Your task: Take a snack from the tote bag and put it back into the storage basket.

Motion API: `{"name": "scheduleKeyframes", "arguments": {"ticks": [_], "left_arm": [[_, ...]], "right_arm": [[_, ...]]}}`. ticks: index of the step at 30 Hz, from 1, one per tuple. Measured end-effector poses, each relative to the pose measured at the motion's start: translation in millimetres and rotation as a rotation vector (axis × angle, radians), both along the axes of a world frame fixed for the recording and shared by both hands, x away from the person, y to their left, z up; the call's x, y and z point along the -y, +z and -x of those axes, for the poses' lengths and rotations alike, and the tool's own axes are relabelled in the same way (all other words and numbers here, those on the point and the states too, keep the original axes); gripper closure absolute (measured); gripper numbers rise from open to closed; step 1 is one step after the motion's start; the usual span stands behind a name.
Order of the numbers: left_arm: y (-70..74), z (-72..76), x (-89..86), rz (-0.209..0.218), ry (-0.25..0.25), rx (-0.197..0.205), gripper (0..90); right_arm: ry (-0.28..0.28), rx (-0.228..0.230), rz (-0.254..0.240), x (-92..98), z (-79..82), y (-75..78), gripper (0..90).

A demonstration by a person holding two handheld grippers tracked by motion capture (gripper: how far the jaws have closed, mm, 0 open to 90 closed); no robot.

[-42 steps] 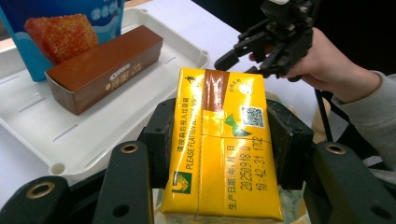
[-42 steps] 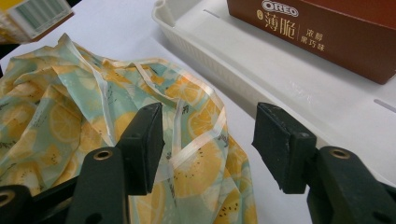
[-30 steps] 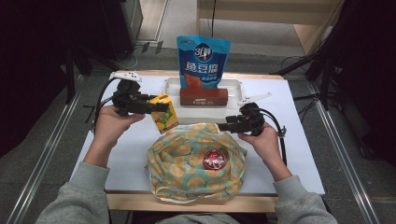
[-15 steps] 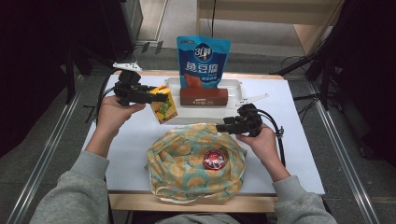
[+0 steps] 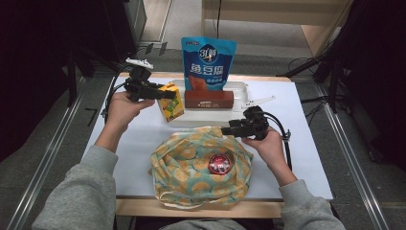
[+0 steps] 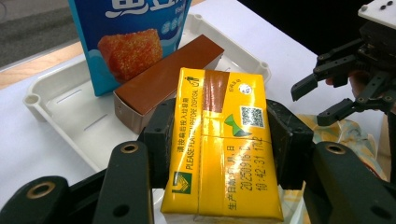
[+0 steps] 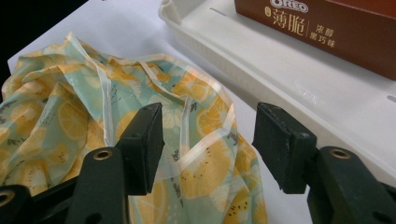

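A yellow drink carton (image 5: 171,101) (image 6: 224,140) is clamped between the pads of my left gripper (image 5: 168,96) (image 6: 222,137), at the left end of the white tray (image 5: 242,88) (image 6: 70,107). A brown Oreo box (image 5: 208,99) (image 6: 163,79) lies in the tray just beyond the carton. My right gripper (image 5: 225,130) (image 7: 208,140) is open, hovering over the far rim of the lemon-print fabric bag (image 5: 191,167) (image 7: 46,121), with nothing gripped between its pads. The right gripper (image 6: 322,93) also appears in the left gripper view, jaws apart.
A blue snack pouch (image 5: 208,62) (image 6: 126,37) stands upright at the tray's back. A round red thing (image 5: 220,164) sits inside the bag. The tray's front wall (image 7: 280,60) runs close behind the right gripper. The brown box (image 7: 327,23) lies beyond it.
My left hand has carried the yellow carton away from the person, from the bag's far side to the tray's left end. The right gripper has stayed put.
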State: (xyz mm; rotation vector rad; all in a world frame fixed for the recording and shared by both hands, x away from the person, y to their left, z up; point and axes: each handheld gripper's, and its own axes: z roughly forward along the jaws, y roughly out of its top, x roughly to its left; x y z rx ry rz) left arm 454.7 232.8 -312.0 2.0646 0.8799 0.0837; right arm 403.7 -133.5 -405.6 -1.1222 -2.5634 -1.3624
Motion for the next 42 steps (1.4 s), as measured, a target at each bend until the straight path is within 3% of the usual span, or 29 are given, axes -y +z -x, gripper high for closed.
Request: {"name": "scheduleKeyframes", "arguments": {"ticks": [2, 11, 15, 26, 37, 42], "left_arm": [[0.3, -3.0, 3.7, -0.013, -0.007, -0.005, 51.5], [-7.8, -21.8, 10.1, 0.022, -0.004, -0.014, 51.5], [-16.0, -28.5, 13.1, -0.001, 0.006, -0.017, 51.5], [-29.8, -41.1, 15.7, -0.014, 0.018, -0.039, 51.5], [-46.8, -50.2, 21.0, -0.089, 0.016, -0.034, 51.4], [-49.0, -52.5, 22.5, -0.080, 0.021, -0.024, 51.4]], "right_arm": [[-0.003, 0.000, 0.001, 0.5, -0.3, -0.1, 44.2], [-0.001, -0.001, 0.001, 1.0, 0.3, -0.8, 44.1], [-0.005, -0.001, -0.001, 2.3, 0.2, -0.7, 44.1], [-0.003, -0.005, 0.001, 1.9, 0.4, -1.3, 44.1], [-0.003, -0.002, -0.001, 2.3, 0.5, -1.0, 44.2], [0.001, -0.006, -0.001, 1.4, 0.5, -1.7, 44.2]]}}
